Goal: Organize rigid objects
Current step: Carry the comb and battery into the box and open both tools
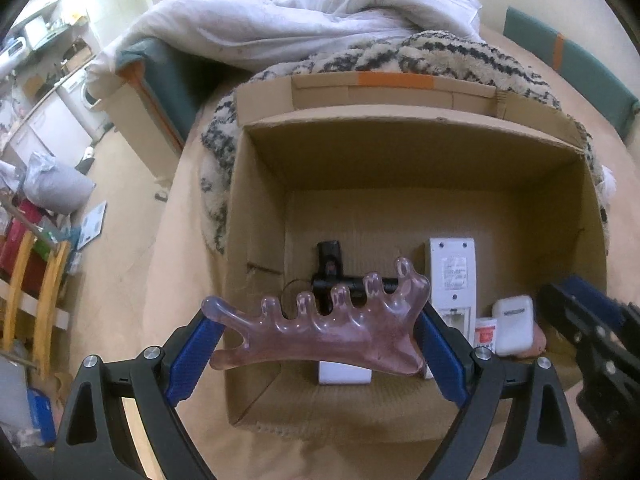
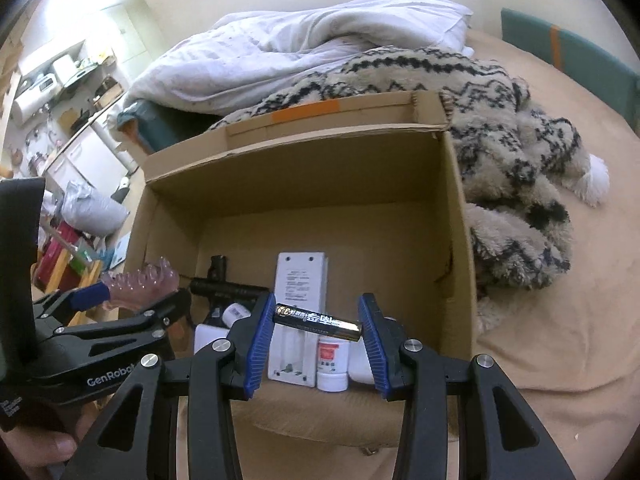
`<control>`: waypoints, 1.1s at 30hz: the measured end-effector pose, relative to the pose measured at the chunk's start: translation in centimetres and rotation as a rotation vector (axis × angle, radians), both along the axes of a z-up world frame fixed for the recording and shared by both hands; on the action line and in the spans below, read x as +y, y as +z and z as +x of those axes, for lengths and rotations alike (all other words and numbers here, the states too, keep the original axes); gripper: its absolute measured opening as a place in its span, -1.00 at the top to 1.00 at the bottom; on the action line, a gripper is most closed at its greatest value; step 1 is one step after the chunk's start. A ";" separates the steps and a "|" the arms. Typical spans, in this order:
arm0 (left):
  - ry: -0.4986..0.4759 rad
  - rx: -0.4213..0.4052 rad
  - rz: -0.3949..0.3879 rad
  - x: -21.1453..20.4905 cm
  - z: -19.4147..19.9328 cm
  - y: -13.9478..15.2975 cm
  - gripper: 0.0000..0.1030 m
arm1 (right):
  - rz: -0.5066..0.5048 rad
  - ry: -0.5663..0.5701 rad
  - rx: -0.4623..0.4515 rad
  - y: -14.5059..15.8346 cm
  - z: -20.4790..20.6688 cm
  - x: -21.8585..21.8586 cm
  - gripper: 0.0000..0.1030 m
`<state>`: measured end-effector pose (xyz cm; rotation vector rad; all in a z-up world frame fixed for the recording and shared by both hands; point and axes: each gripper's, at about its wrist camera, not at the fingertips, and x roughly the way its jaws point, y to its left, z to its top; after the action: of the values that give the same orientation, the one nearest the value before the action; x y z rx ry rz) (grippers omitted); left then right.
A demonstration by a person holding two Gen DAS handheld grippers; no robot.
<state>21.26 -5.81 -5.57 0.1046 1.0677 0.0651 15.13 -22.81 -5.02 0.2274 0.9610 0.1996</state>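
Observation:
My left gripper (image 1: 320, 332) is shut on a translucent pink massage comb (image 1: 320, 328) and holds it over the near edge of an open cardboard box (image 1: 400, 152). The comb also shows in the right wrist view (image 2: 140, 284). My right gripper (image 2: 318, 326) is shut on a black and gold battery (image 2: 316, 322), held crosswise above the box's near side. Inside the box lie a white remote face down (image 2: 300, 292), a black flashlight-like tool (image 1: 332, 272), a white earbud case (image 1: 514, 328), a small white bottle with a red label (image 2: 332, 364) and a white block (image 1: 344, 374).
The box (image 2: 456, 208) stands on a beige bed sheet (image 2: 560, 340). A fuzzy patterned blanket (image 2: 500, 168) and a white duvet (image 2: 280, 48) lie behind and to the right of it. Cluttered floor, bags and a wooden rack (image 1: 36, 280) are to the left.

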 end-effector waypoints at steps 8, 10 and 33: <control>-0.050 -0.053 0.125 -4.5 1.0 1.5 -0.79 | 0.092 -0.084 0.084 -1.3 1.6 -4.1 0.13; -0.048 -0.040 0.132 -4.8 1.4 1.0 -0.79 | 0.124 -0.094 0.098 -1.7 1.8 -4.4 0.13; 0.083 0.097 0.045 -2.6 3.8 -4.0 -0.81 | 0.025 -0.029 0.094 -1.8 2.4 -1.9 0.13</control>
<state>25.06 -8.42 -9.52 0.1045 1.1678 0.1607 17.51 -24.72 -6.85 0.2752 1.0479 0.1750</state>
